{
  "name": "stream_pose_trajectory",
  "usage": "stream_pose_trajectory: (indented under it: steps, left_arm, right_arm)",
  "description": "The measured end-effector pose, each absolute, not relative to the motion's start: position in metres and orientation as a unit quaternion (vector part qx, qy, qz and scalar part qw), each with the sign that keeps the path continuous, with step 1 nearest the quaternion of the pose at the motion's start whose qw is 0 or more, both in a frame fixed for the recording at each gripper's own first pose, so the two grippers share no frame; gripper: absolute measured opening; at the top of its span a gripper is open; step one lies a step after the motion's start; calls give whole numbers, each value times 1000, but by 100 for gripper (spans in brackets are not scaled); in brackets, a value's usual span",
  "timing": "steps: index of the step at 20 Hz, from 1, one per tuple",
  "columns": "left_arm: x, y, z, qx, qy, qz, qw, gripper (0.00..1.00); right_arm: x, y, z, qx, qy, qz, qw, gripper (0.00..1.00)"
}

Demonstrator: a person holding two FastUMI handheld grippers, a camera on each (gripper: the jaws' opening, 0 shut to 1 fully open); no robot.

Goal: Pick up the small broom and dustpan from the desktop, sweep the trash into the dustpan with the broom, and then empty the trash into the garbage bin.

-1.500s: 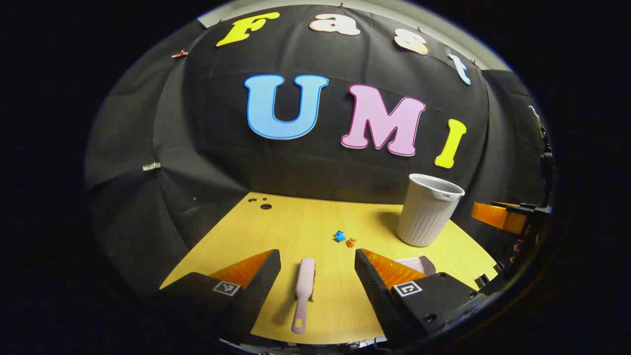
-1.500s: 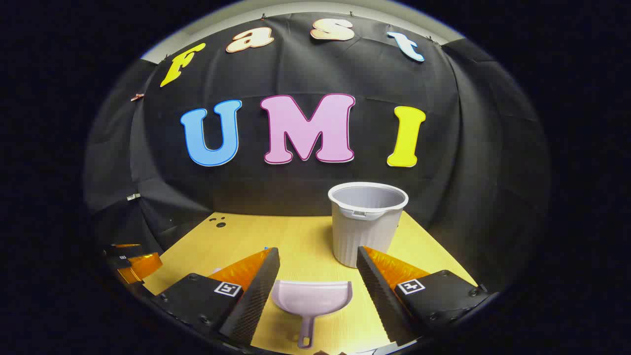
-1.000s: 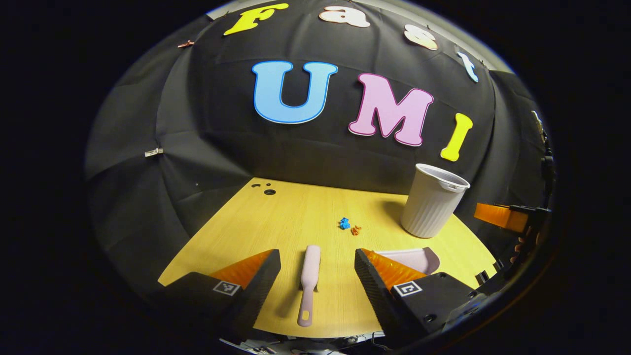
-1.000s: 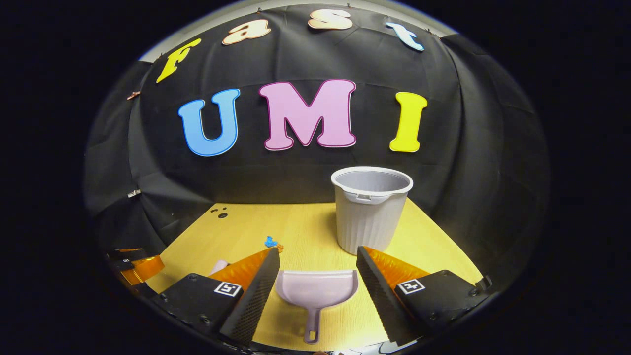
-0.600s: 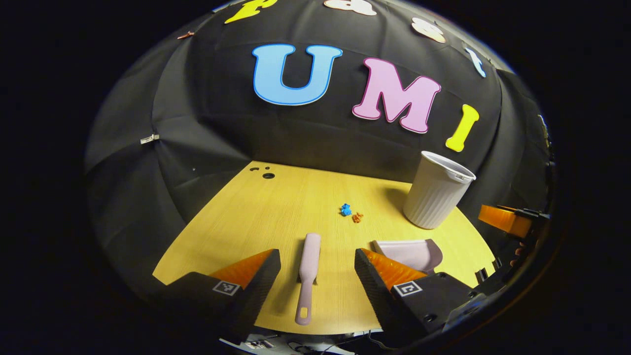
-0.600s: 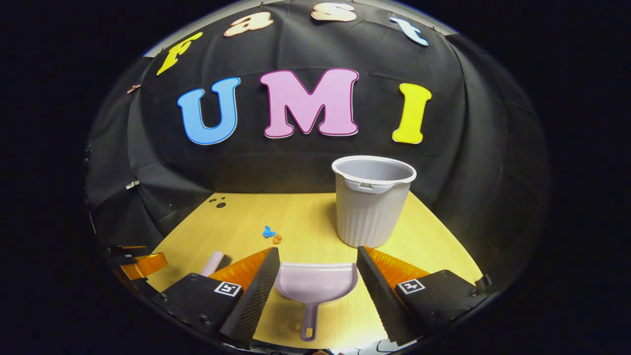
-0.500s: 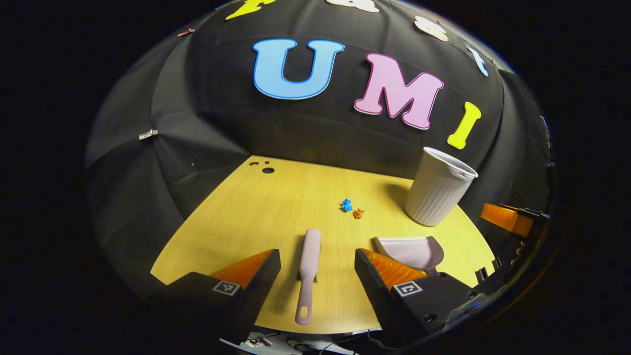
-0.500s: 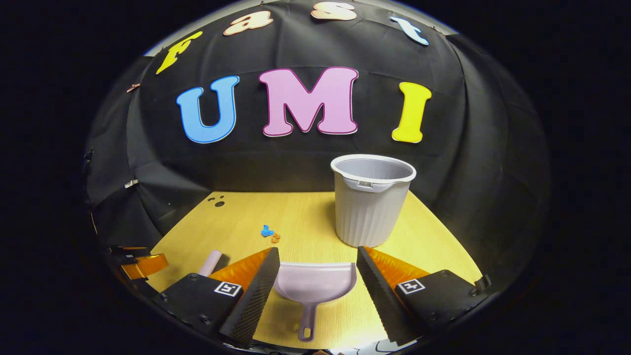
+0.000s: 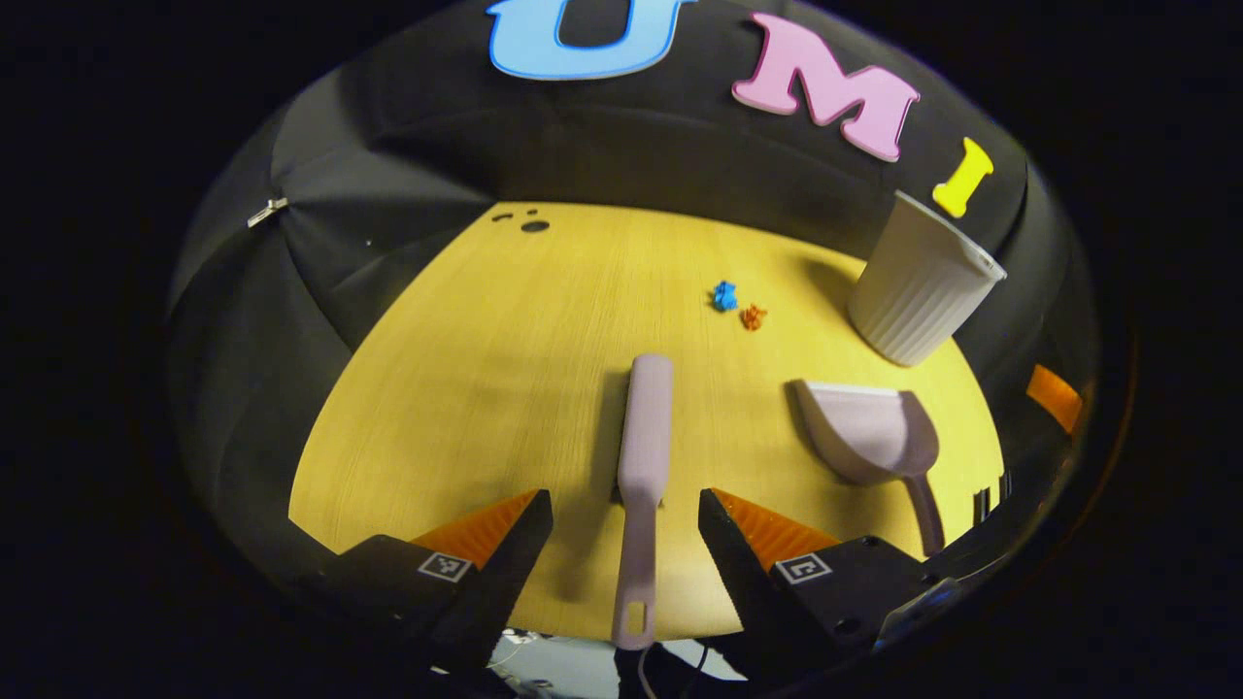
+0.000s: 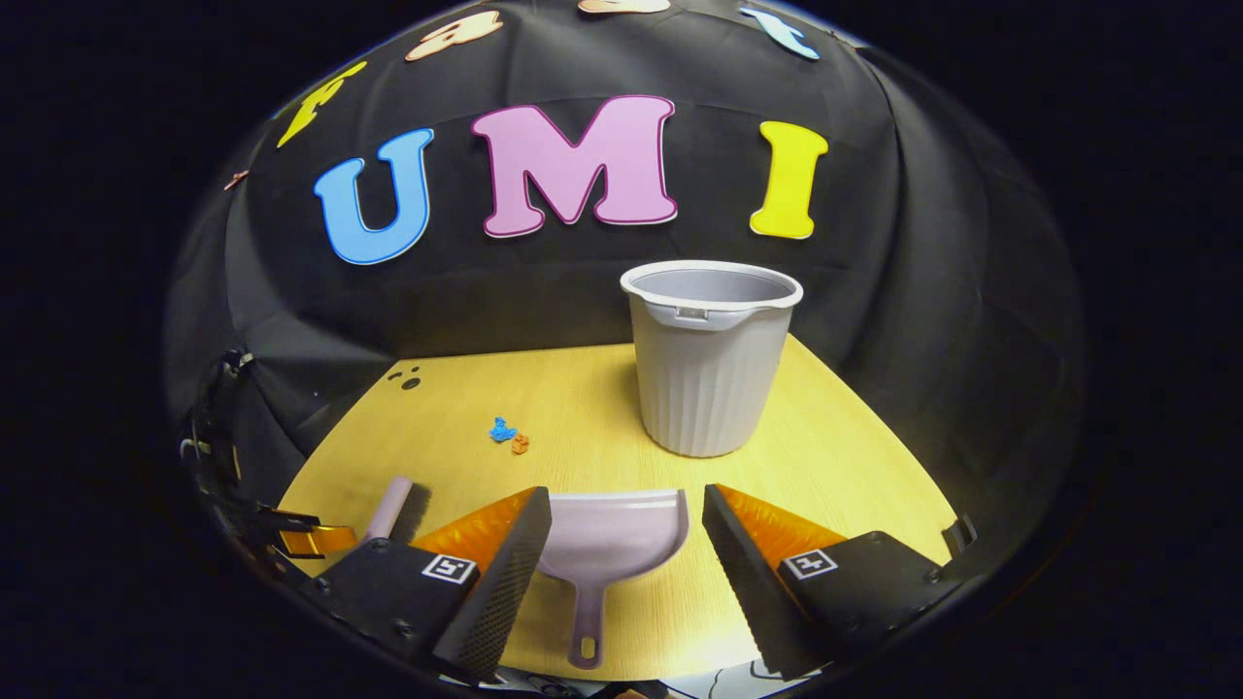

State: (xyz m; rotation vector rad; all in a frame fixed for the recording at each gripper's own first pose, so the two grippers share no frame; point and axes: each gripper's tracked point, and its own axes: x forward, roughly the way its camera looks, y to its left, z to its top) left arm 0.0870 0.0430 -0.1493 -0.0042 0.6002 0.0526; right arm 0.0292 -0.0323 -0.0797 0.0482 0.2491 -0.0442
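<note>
A small pale pink broom [image 9: 643,456] lies on the yellow desktop [image 9: 505,369], its handle running back between the fingers of my open left gripper [image 9: 625,510], which hangs above it without touching. The matching dustpan [image 10: 612,539] lies flat with its handle between the fingers of my open right gripper [image 10: 626,515]. In the left gripper view the dustpan [image 9: 869,442] sits to the right of the broom. Blue and orange bits of trash [image 9: 735,305] lie farther out on the desk, also seen as trash [image 10: 508,434]. The broom [image 10: 393,510] shows at the lower left of the right gripper view.
A grey ribbed garbage bin [image 10: 709,359] stands upright beyond the dustpan at the back right; in the left gripper view the bin [image 9: 918,282] is at far right. Small holes [image 9: 524,221] mark the desk's far left corner. Black cloth walls close the desk behind and at the sides.
Both views have tilted down and risen, so more desktop shows. The broom handle and the dustpan handle now lie deeper between the fingers. Both grippers stay open.
</note>
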Motion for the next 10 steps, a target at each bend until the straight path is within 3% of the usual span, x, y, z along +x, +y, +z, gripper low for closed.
stream_pose_trajectory:
  steps: [7,10]
  left_arm:
    - [118,46,-205,31,401,30,915,97]
    - [128,44,-214,34,414,34,909,90]
  right_arm:
    - [30,-29,-95,10,150,-10,989,99]
    - [33,-23,-105,6,165,-3,986,99]
